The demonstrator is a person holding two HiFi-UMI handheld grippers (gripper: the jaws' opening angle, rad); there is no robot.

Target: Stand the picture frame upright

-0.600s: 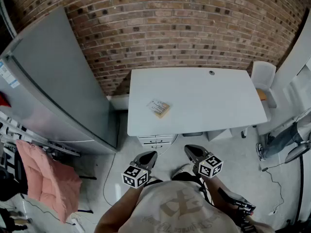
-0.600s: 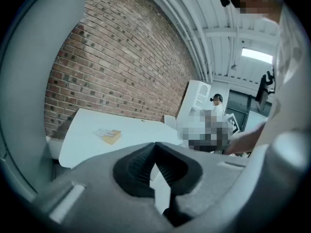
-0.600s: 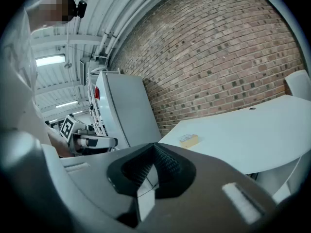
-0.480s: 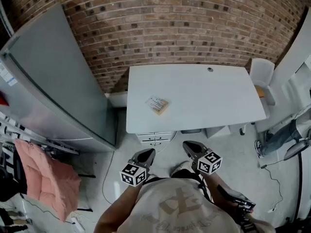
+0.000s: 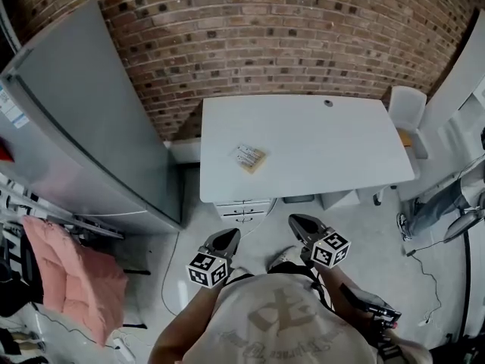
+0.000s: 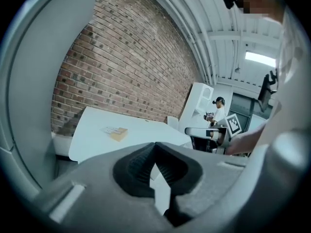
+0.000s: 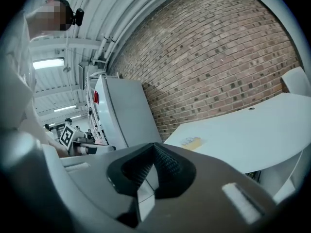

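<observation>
frame (image 5: 249, 158): flat on desk (image 5: 341, 150), left of centre, near the front edge | left tool (image 5: 232, 235): jaws together, nothing between, short of the desk, well apart from frame | right tool (image 5: 295, 221): jaws together, empty, beside left tool | wall (image 5: 288, 44): brick, behind desk

Wkshp/lab: brick wall (image 5: 288, 36), desk (image 5: 326, 150)
</observation>
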